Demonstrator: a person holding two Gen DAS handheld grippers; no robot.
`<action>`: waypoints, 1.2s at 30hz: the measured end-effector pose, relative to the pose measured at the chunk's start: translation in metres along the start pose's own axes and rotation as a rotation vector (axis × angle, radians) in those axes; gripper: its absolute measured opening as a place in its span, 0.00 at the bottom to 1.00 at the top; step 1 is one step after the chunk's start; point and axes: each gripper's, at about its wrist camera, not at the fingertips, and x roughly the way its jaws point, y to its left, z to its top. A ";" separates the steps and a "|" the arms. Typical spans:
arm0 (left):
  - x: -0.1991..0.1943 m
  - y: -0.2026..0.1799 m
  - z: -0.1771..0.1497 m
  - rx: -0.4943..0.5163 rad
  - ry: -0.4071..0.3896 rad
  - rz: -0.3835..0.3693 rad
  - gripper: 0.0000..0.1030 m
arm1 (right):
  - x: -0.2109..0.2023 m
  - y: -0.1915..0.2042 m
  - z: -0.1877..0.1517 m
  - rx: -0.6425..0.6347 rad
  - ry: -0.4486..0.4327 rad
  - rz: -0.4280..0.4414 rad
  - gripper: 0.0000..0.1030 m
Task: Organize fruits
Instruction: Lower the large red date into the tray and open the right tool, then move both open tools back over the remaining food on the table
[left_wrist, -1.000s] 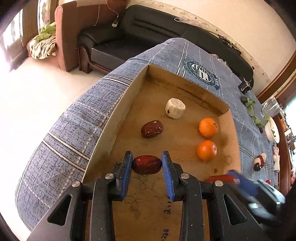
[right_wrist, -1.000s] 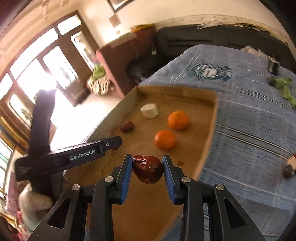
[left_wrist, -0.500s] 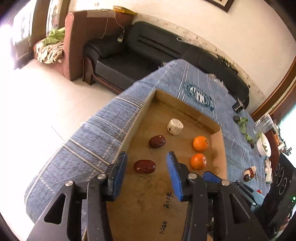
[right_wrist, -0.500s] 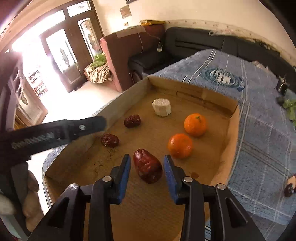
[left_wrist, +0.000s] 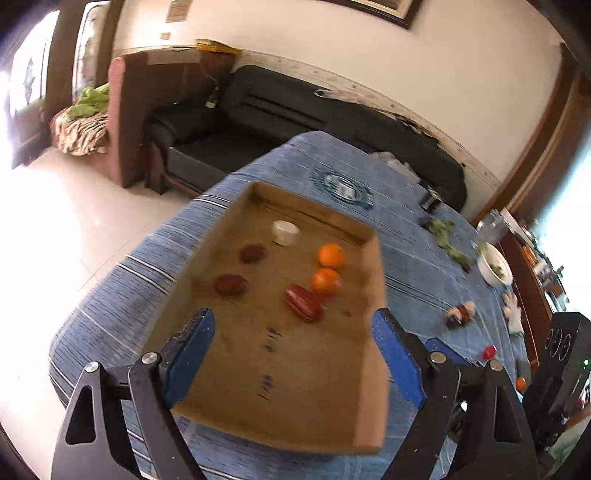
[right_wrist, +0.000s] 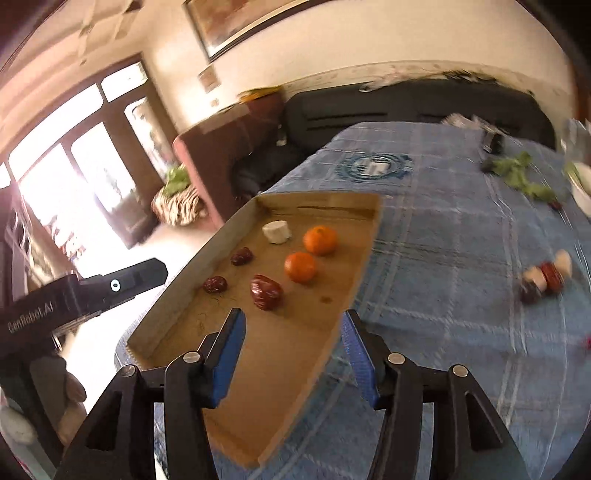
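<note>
Right wrist view: my right gripper (right_wrist: 291, 350) has just been opening, nothing between its jaws, the big date (right_wrist: 266, 292) lying at twelve o'clock in the cardboard tray (right_wrist: 280, 369). My left gripper (left_wrist: 291, 354) likewise spread, empty. Placing looks done; next calls for fetching loose fruit (right_wrist: 546, 278) at three o'clock.

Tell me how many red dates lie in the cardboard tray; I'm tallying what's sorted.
3. One date lies near the white piece, one date nearer along the left wall, and the largest date lies beside the near orange. None seem hidden.
</note>
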 end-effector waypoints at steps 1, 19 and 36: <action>-0.002 -0.007 -0.004 0.012 -0.003 -0.003 0.84 | -0.009 -0.009 -0.003 0.027 -0.009 -0.004 0.57; -0.013 -0.111 -0.049 0.209 -0.001 -0.060 0.84 | -0.065 -0.096 -0.050 0.253 -0.041 -0.073 0.59; 0.011 -0.140 -0.064 0.267 0.068 -0.072 0.84 | -0.064 -0.127 -0.061 0.319 -0.031 -0.090 0.59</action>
